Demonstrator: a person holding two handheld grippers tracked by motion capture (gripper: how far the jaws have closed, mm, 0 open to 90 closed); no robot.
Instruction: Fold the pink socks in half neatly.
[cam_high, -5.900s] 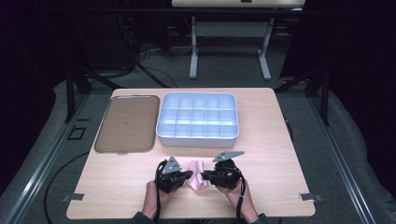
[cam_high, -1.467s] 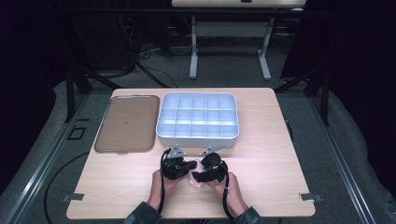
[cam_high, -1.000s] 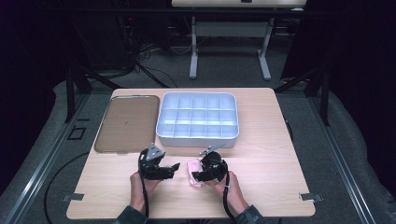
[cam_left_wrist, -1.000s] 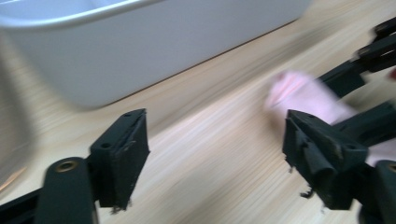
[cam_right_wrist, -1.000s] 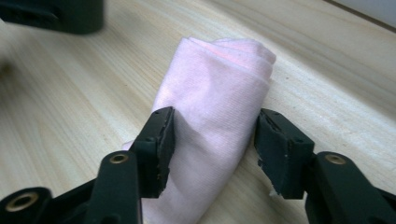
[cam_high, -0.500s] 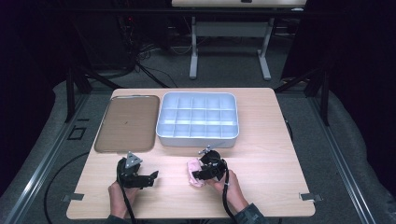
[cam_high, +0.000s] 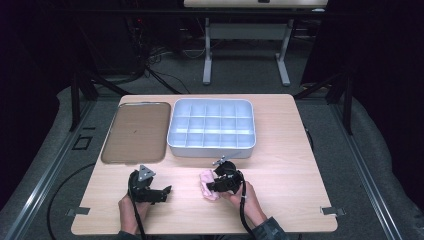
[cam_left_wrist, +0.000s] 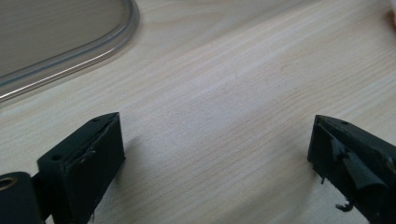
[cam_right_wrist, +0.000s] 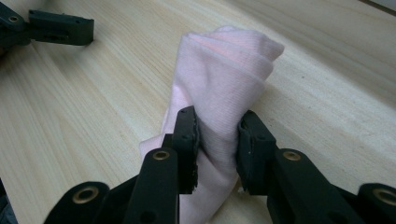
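Pinching the pink cloth (cam_right_wrist: 224, 88) low in the centre of the high view, my right tongs (cam_right_wrist: 218, 140) have just been closing, their jaws now pressed into its bunched fabric on the worktop (cam_high: 280, 165). My left tongs (cam_left_wrist: 215, 149), lower left, have just been opening and stand spread over bare wood, near the brown tray (cam_high: 134, 131).
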